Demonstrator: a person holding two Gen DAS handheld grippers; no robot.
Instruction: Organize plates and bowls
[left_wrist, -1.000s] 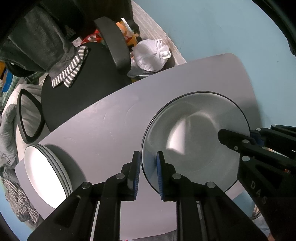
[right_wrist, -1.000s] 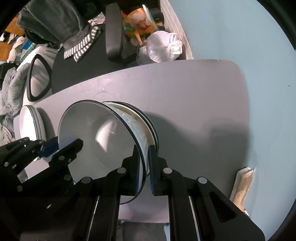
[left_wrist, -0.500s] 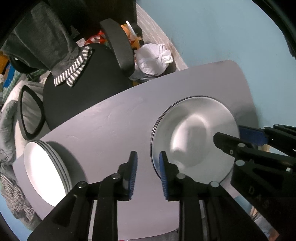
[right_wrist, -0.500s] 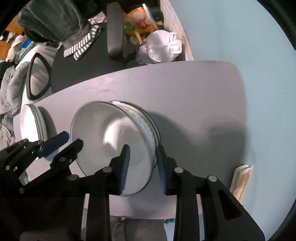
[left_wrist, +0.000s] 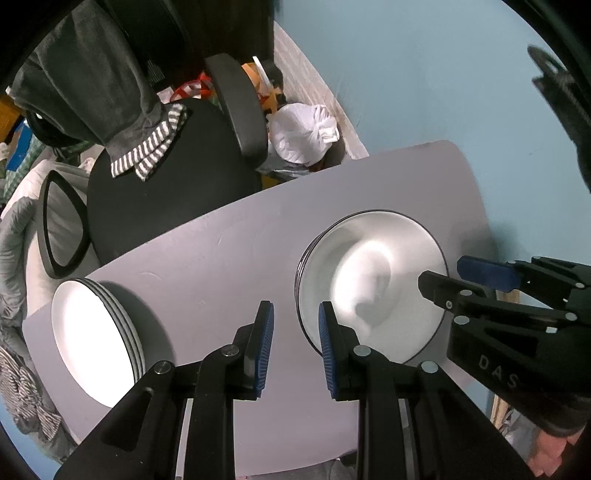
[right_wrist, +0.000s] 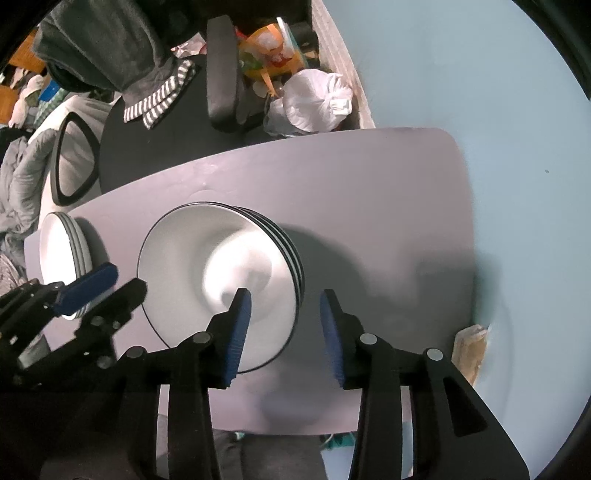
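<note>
A nested stack of white bowls with dark rims (left_wrist: 369, 288) (right_wrist: 221, 273) rests on the grey table (left_wrist: 221, 266). A stack of white plates (left_wrist: 92, 339) (right_wrist: 62, 243) sits at the table's left end. My left gripper (left_wrist: 295, 317) hangs open just above and left of the bowls' rim, with nothing between its pads. My right gripper (right_wrist: 284, 301) hovers over the right rim of the bowl stack. Its jaws are opening, and the rim lies below the gap, untouched by the pads. Each gripper shows at the edge of the other's view.
A black office chair (left_wrist: 166, 199) draped with a grey garment stands behind the table. A white bag (left_wrist: 299, 136) and clutter lie on the floor beyond it. A wooden piece (right_wrist: 471, 347) leans by the table's right edge. The floor is pale blue.
Both grippers held the top bowl by opposite rims, then let go. It settled level onto the bowl stack. The left gripper has risen a little, and the right jaws have widened.
</note>
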